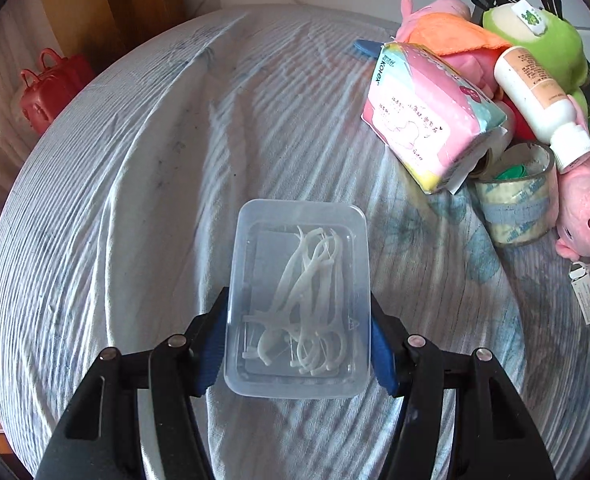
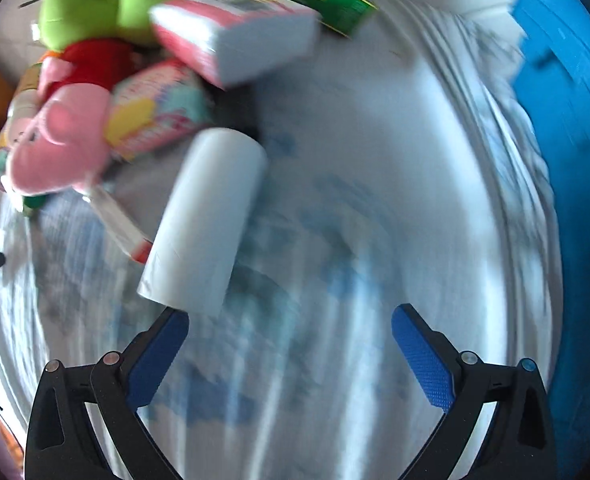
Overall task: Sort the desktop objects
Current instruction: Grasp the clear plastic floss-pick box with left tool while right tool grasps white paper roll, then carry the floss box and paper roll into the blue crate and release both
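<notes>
The left gripper (image 1: 299, 344) pinches a clear plastic box (image 1: 299, 300) of white floss picks (image 1: 309, 300) by its two long sides, low over the striped cloth (image 1: 135, 200). The walls are smooth and thin, so I judge a hard squeeze could bow them and let the box slip or tip. Only the left view shows this hold, and the tape roll (image 1: 515, 196) by the pink packet (image 1: 431, 116) far right. The blurred right view alone shows the right gripper (image 2: 291, 344) spread wide and empty, a white roll (image 2: 207, 220) just beyond its left finger, and a blue bin (image 2: 567, 160) at right
</notes>
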